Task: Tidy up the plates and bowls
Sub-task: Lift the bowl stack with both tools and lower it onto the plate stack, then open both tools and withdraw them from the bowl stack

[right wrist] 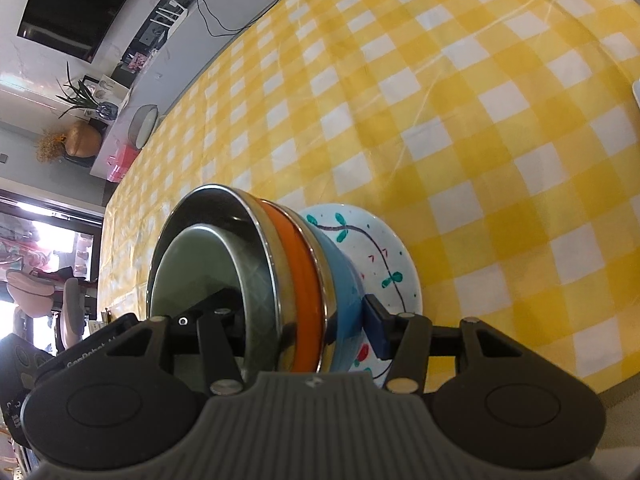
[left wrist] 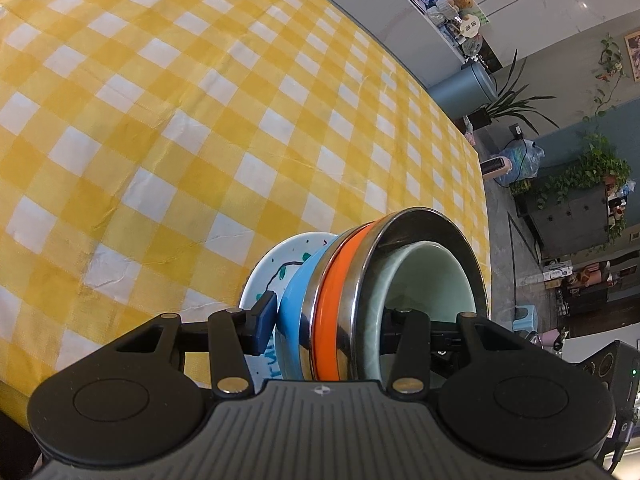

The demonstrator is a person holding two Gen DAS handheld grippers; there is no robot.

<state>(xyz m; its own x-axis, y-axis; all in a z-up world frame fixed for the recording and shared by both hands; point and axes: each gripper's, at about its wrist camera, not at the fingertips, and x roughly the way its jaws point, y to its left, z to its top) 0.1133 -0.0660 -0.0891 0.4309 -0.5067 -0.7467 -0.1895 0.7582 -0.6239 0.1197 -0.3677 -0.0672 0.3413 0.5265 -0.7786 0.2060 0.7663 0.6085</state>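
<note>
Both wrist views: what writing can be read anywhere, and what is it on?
"GenRobot": raised on a black housing, right wrist view; letters after it unclear.
Blue hand-painted letters on the white plate: mostly hidden, unreadable.
Small white marks on black gear: too blurred.

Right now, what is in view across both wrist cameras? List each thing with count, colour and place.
Patterned plate: one, white with teal leaves, bottom of the stack.
Blue bowl: one, light blue, on the plate.
Steel bowl: one, silver with an orange band, nested in the blue bowl.
Green bowl: one, pale green, innermost.
Tablecloth: one, yellow-white check, under everything.
Left gripper: black, clamped across the stack.
Right gripper: black, clamped across the opposite side.
</note>
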